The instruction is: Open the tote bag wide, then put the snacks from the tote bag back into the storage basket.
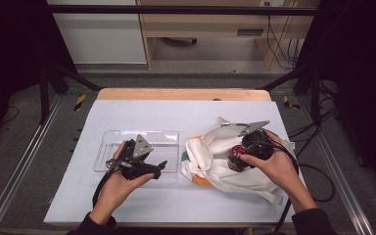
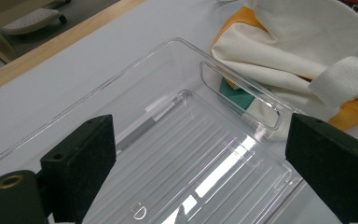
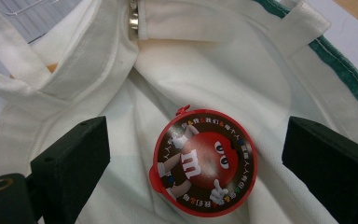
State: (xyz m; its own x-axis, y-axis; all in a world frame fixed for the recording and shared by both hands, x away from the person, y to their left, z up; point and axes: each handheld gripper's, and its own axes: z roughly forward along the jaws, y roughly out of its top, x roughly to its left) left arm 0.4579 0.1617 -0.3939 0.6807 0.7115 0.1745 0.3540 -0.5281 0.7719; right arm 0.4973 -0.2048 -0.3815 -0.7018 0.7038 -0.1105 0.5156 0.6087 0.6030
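Observation:
A cream cloth bag (image 1: 220, 161) with orange and green patches lies crumpled on the right of the white table sheet. On it rests a round red candy tin (image 3: 203, 161) with a cartoon face, also visible as the tin (image 1: 236, 157) beside the right hand. My right gripper (image 3: 196, 158) is open, its jaws wide on either side of the tin without touching it. My left gripper (image 2: 200, 172) is open over a clear plastic tray (image 2: 177, 140), with nothing between its jaws. That tray (image 1: 110, 147) lies left of the bag, under the left gripper (image 1: 149, 168).
The bag (image 2: 307, 51) lies against the tray's right end. A metal snap (image 3: 133, 18) sits on the bag's upper fold. The wooden table edge (image 1: 183, 94) runs along the far side, with metal rails to the left and right.

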